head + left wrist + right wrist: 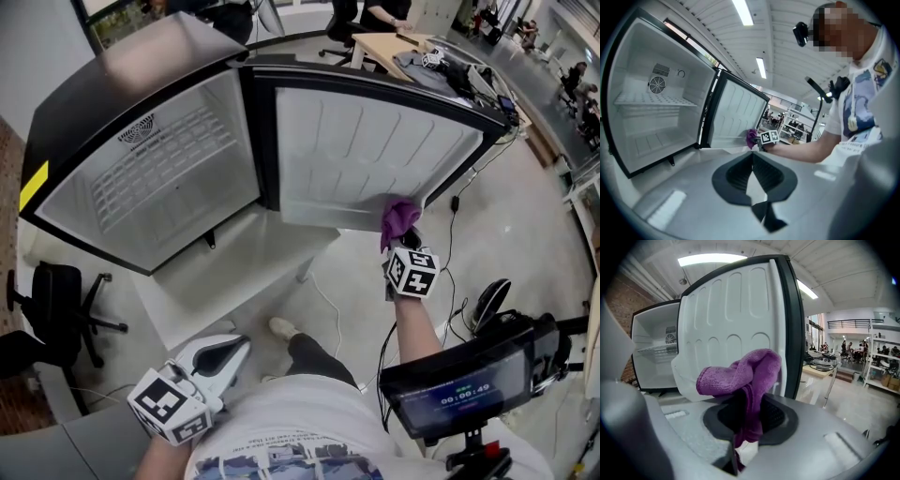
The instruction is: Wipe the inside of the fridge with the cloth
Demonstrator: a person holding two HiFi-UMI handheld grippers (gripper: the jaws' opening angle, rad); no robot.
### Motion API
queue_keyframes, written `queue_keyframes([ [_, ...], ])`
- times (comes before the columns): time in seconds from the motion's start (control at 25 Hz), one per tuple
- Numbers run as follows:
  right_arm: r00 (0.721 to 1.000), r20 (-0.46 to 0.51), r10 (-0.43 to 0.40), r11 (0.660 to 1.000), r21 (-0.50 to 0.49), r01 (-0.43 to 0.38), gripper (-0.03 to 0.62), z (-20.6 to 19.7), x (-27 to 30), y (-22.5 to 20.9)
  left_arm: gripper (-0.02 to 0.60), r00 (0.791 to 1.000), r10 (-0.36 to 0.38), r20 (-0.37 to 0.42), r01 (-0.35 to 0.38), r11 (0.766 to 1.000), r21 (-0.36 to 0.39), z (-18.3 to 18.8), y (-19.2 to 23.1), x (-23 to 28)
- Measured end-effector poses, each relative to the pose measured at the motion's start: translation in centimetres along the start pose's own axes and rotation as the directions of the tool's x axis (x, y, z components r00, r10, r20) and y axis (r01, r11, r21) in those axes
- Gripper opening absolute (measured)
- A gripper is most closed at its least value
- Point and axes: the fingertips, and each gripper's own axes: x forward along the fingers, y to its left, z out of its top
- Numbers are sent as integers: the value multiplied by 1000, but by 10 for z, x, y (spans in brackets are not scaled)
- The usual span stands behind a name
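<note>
The small black fridge [141, 178] stands open, its white inside and wire shelf [651, 101] bare. Its door [375, 150] is swung out to the right. My right gripper [403, 239] is shut on a purple cloth [400, 220], which touches the lower edge of the door's inner panel. In the right gripper view the cloth [740, 376] bunches up out of the jaws of the right gripper [747, 404], with the door's ribbed liner [731, 319] just behind. My left gripper [230, 352] hangs low by my body, far from the fridge, shut on nothing. The left gripper [752, 157] faces the fridge.
The fridge rests on a white platform [216, 272]. A black office chair [52, 291] stands at the left. Cables [328, 309] trail over the floor by my shoe [281, 328]. A screen device [459, 389] hangs at my right side. A cluttered table [422, 52] is behind the door.
</note>
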Motion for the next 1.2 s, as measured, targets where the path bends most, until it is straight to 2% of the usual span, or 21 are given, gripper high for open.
queue_keyframes([
  [0.12, 1000, 10, -3, 1000, 1, 3, 67, 0, -6, 1, 5, 1000, 1, 3, -1, 1000, 4, -1, 0, -1],
  [0.2, 999, 22, 27, 1000, -3, -27, 67, -1, -8, 15, 6, 1000, 4, 7, -4, 1000, 4, -2, 2, -3],
  [0.36, 984, 15, 180, 982, -58, -178, 67, -6, -14, 73, 6, 1000, 12, 13, -12, 1000, -1, 1, -1, -6],
  [0.48, 950, -38, 311, 947, -78, -313, 67, -25, -14, 132, 5, 1000, 19, 17, -19, 1000, -3, 0, -1, -9],
  [0.56, 915, -91, 393, 912, -86, -400, 67, -39, -15, 169, 5, 999, 29, 20, -29, 1000, -6, 0, -1, -12],
  [0.68, 870, -154, 469, 871, -83, -484, 67, -53, -5, 211, 5, 999, 48, 19, -48, 999, -11, -3, 2, -16],
  [0.8, 839, -211, 501, 851, -57, -522, 67, -61, 11, 233, 6, 998, 68, 16, -68, 997, -20, -8, 3, -22],
  [0.88, 830, -226, 510, 845, -49, -533, 67, -57, 21, 241, 6, 996, 85, 19, -84, 996, -26, -6, 2, -27],
  [0.96, 829, -228, 511, 848, -25, -530, 67, -50, 31, 244, 5, 995, 99, 21, -99, 995, -29, -5, 1, -30],
  [1.2, 837, -225, 499, 866, 134, -481, 67, -43, 56, 230, 5, 993, 116, 16, -116, 993, -39, -5, 4, -33],
])
